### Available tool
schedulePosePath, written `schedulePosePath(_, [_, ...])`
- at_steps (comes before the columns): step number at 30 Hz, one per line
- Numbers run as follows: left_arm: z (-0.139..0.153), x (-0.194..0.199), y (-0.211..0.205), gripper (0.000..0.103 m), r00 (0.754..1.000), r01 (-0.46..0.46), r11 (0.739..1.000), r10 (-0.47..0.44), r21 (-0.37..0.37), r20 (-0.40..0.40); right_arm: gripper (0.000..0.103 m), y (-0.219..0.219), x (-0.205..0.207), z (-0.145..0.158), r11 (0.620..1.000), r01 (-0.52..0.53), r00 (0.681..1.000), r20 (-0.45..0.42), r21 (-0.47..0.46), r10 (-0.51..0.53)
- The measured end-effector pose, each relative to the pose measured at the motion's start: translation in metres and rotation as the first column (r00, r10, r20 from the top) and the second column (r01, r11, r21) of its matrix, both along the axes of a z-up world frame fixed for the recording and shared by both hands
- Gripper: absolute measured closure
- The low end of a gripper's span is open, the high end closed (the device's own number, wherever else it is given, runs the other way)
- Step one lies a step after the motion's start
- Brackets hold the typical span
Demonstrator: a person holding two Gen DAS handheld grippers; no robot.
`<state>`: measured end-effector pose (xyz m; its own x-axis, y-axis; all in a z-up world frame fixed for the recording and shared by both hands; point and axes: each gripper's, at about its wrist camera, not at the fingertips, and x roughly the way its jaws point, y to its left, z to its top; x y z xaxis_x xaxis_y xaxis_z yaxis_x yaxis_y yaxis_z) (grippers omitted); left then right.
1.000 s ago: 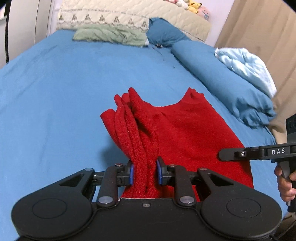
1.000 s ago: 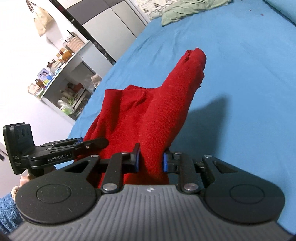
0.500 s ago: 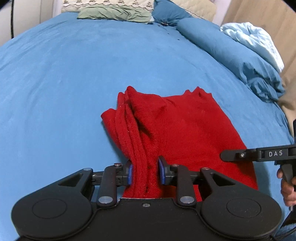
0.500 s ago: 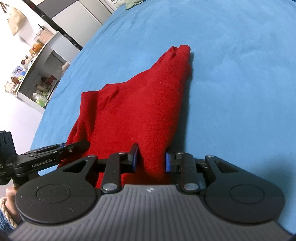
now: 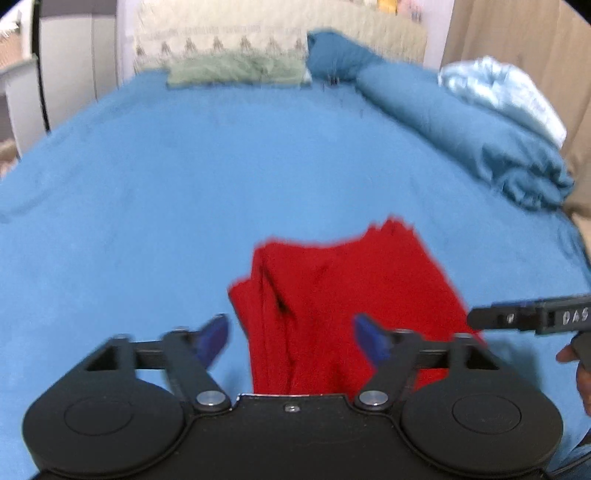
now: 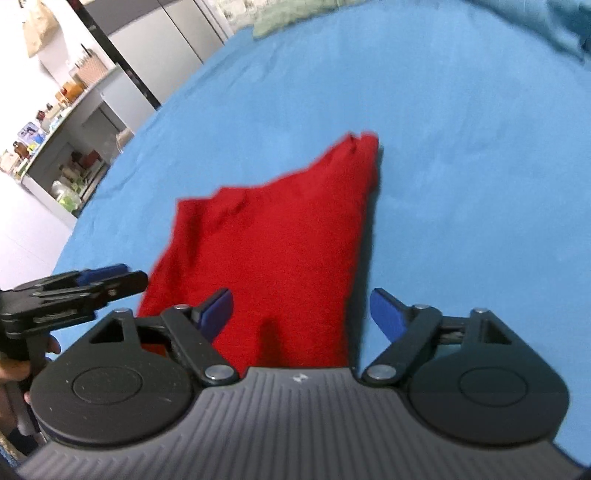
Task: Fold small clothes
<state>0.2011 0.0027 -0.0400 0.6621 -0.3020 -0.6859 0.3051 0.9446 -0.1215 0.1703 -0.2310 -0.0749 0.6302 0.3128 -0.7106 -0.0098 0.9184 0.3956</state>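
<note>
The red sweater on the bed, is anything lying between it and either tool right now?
Nothing visible does. The red sweater lies on the blue sheet, directly between the opening jaws of the left tool and the right tool, with no pad pressing on it.

Before me a bed with a blue sheet [image 5: 155, 192] fills the view. At its head I note a cream quilted headboard cover [image 5: 221, 37], a green pillow [image 5: 236, 72] and a rolled blue duvet [image 5: 465, 122] beside a beige curtain [image 5: 517, 33]. To my left stand grey wardrobe doors [image 6: 162, 40] and a cluttered shelf unit [image 6: 62, 147].
</note>
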Motion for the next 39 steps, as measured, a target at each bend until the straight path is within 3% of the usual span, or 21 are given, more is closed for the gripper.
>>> schedulePosePath(1, [0.013,-0.007,0.002,0.01,1.0,-0.012,1.0,0.012,-0.007,0.021,0.005,0.001,-0.006,0.01,1.0,0.003,1.0,0.012,-0.013,-0.003])
schedulePosePath(9, [0.107,-0.076,0.011,0.005,0.991,-0.077,0.994,0.085,-0.072,0.105,0.0,0.016,-0.068,0.098,0.992,0.03,0.996,0.083,-0.121,-0.02])
schedulePosePath(12, [0.126,-0.099,0.009,0.004,0.989,-0.086,0.994,0.094,-0.073,0.116,0.0,0.021,-0.097,0.125,0.988,0.044,0.995,0.092,-0.148,-0.03])
schedulePosePath(16, [0.144,-0.137,0.0,0.0,0.981,-0.094,0.995,0.096,-0.019,0.167,0.0,0.031,-0.137,0.151,0.975,0.071,0.992,0.114,-0.21,-0.048])
schedulePosePath(24, [0.131,-0.191,0.0,0.0,0.98,-0.135,0.988,0.122,0.076,0.155,0.0,0.049,-0.201,0.164,0.948,0.133,0.987,0.129,-0.29,-0.099])
schedulePosePath(29, [0.11,-0.209,0.002,0.0,0.986,-0.144,0.985,0.135,0.097,0.096,0.0,0.062,-0.223,0.15,0.923,0.166,0.984,0.118,-0.348,-0.132])
schedulePosePath(39, [0.079,-0.239,0.005,0.0,0.989,-0.145,0.978,0.139,0.147,0.047,0.0,0.073,-0.244,0.123,0.913,0.19,0.982,0.075,-0.36,-0.175])
